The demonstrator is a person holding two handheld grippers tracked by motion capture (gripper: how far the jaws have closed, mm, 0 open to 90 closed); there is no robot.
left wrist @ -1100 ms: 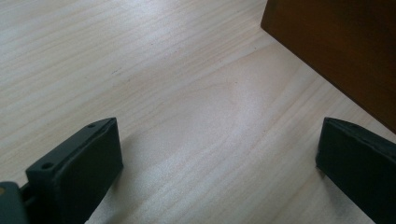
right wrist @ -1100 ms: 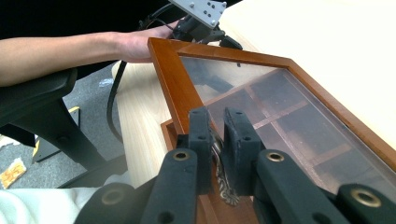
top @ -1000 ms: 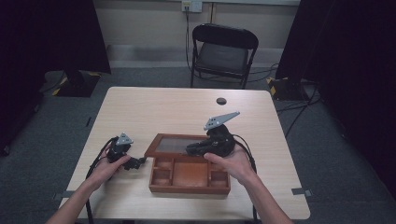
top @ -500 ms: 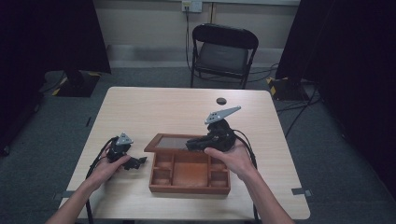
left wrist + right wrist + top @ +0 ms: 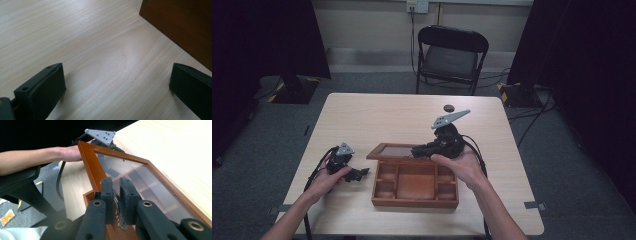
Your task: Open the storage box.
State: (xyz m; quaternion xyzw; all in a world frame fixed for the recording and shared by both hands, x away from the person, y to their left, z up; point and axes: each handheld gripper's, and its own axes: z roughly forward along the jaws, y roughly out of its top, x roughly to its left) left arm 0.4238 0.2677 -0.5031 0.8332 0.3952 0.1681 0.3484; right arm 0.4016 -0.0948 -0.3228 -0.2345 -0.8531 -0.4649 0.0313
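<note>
High view: the table (image 5: pixel 377 115) takes up most of the frame, with a folding chair (image 5: pixel 452 55) behind it at 12 o'clock. The wooden box (image 5: pixel 414 197) sits near the person's edge, approx at the table's 6 o'clock. It's split into several compartments, and I can't make out anything in them.

What's changed: a sec ago the glass lid (image 5: pixel 394 150) lay almost flat on the box. Now its front edge is up and the pane tilts back towards 12 o'clock, hinged along the far side. So the box is being opened and looks partly open, not fully. My guess is the lid has to swing further back before it'll stay up w/o support.

The right gripper (image 5: pixel 417 150) is at the box's 12 o'clock. In the right gripper view its jaws are clenched tight on the lid's wooden frame, and some small metal bit, maybe a clasp, sits between them. I can't tell what it is.

The left gripper (image 5: pixel 362 173) rests on the table at the box's 9 o'clock. It's released, with the jaws wide apart and nothing between them. In the left gripper view the box wall is just beside it, not touching.

A small dark disc (image 5: pixel 448 107) lies at the table's 1 o'clock, well apart from the box.

No brands, labels or readable writing anywhere.
</note>
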